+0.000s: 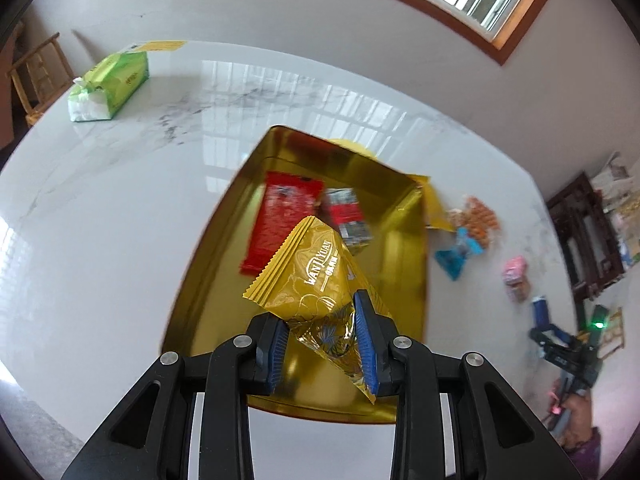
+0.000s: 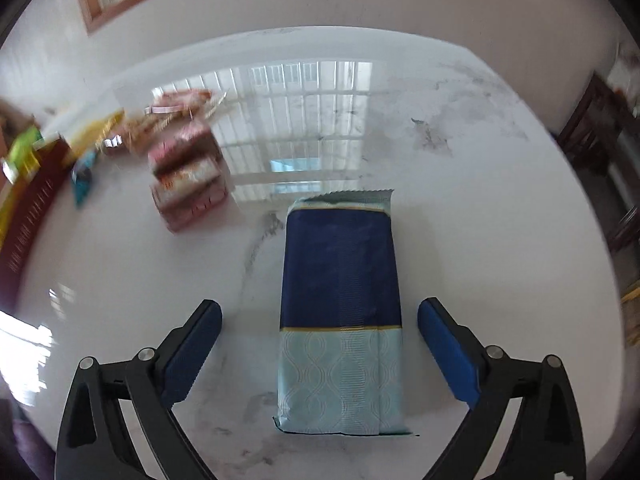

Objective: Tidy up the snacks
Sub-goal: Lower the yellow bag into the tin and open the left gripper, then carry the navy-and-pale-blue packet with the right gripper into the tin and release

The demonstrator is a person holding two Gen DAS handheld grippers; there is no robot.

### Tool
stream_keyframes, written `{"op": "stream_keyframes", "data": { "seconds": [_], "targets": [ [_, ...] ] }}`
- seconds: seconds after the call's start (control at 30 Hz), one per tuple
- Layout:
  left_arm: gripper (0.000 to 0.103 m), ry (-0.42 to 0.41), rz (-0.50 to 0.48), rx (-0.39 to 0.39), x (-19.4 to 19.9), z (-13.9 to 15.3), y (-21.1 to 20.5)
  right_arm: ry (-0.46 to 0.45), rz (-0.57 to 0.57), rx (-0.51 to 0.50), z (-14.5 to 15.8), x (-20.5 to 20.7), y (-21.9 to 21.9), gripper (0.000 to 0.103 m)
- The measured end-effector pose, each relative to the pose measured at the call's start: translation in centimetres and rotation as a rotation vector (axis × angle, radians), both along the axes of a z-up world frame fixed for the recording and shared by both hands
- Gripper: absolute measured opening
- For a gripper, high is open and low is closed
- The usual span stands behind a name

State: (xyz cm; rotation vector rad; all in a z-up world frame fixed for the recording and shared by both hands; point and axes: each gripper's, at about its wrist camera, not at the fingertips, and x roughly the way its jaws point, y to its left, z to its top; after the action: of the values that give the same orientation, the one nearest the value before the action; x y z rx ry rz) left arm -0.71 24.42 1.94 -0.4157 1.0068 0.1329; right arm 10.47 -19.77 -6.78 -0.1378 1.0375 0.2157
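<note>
My left gripper (image 1: pixel 322 328) is shut on a gold foil snack packet (image 1: pixel 308 276), held above the gold tin tray (image 1: pixel 208 248). Inside the tray lie a red packet (image 1: pixel 276 220) and a smaller red-and-silver packet (image 1: pixel 348 216). In the right wrist view my right gripper (image 2: pixel 320 320) stands open over the marble table, its blue pads (image 2: pixel 444 344) either side of a dark blue and pale blue packet (image 2: pixel 340 312) lying flat; neither pad touches it. The right gripper (image 1: pixel 560 344) also shows at the far right of the left wrist view, small and blurred.
On the white marble table (image 1: pixel 120 208) a green tissue pack (image 1: pixel 108 88) sits at the far left. Right of the tray lie an orange snack bag (image 1: pixel 480 216), a teal packet (image 1: pixel 456 256) and a pink packet (image 1: pixel 516 276). Pink packets (image 2: pixel 188 176) lie left of the blue one.
</note>
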Motion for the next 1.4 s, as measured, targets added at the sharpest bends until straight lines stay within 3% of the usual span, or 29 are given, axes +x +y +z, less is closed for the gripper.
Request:
{"op": "stream_keyframes", "data": {
  "seconds": [0.1, 0.13, 0.17, 0.2, 0.27, 0.37, 0.47, 0.5, 0.57, 0.83, 0.97, 1.13, 1.4],
  "targets": [
    [0.032, 0.035, 0.016, 0.076, 0.3, -0.8, 0.0, -0.005, 0.001, 0.002, 0.0, 0.0, -0.1, 0.094],
    [0.032, 0.04, 0.014, 0.099, 0.4, -1.0, -0.1, -0.013, 0.005, 0.004, 0.2, 0.0, -0.2, 0.084],
    [0.033, 0.047, 0.019, 0.14, 0.5, -1.1, -0.2, -0.027, 0.01, 0.006, 0.5, -0.1, -0.4, 0.063],
    [0.034, 0.051, 0.021, 0.167, 0.5, -1.2, -0.4, -0.035, 0.007, 0.005, 0.7, -0.1, -0.5, 0.049],
    [0.038, 0.053, 0.012, 0.213, 0.5, -1.3, -0.7, -0.03, 0.013, 0.034, 0.9, 0.0, -1.0, 0.047],
    [0.061, 0.033, 0.027, 0.28, 0.1, -1.2, -1.1, -0.042, 0.015, 0.057, 1.0, -0.4, -1.4, 0.047],
    [0.07, -0.044, 0.045, 0.421, -0.6, -0.3, -1.8, -0.034, -0.009, 0.158, 1.2, -0.8, -2.4, 0.047],
    [0.077, -0.059, 0.043, 0.455, -0.7, -0.1, -2.0, -0.027, -0.01, 0.2, 1.3, -1.0, -2.8, 0.047],
    [0.078, -0.088, 0.021, 0.485, -0.6, 0.4, -2.5, -0.022, -0.029, 0.243, 1.3, -1.4, -3.3, 0.047],
    [0.078, -0.177, 0.072, 0.423, -2.7, 2.6, -2.7, -0.002, -0.073, 0.434, 2.2, -2.2, -4.3, 0.047],
    [0.078, -0.211, 0.129, 0.388, -5.5, 2.9, -3.2, 0.004, -0.022, 0.528, 3.5, -2.7, -2.1, 0.047],
    [0.078, -0.21, 0.147, 0.337, -8.7, 2.1, -4.1, -0.009, 0.134, 0.593, 6.9, -3.2, 4.6, 0.047],
    [0.078, -0.162, 0.081, 0.381, -10.0, 1.4, -5.8, 0.081, 0.3, 0.706, 8.9, -0.6, 17.6, 0.047]
  ]
}}
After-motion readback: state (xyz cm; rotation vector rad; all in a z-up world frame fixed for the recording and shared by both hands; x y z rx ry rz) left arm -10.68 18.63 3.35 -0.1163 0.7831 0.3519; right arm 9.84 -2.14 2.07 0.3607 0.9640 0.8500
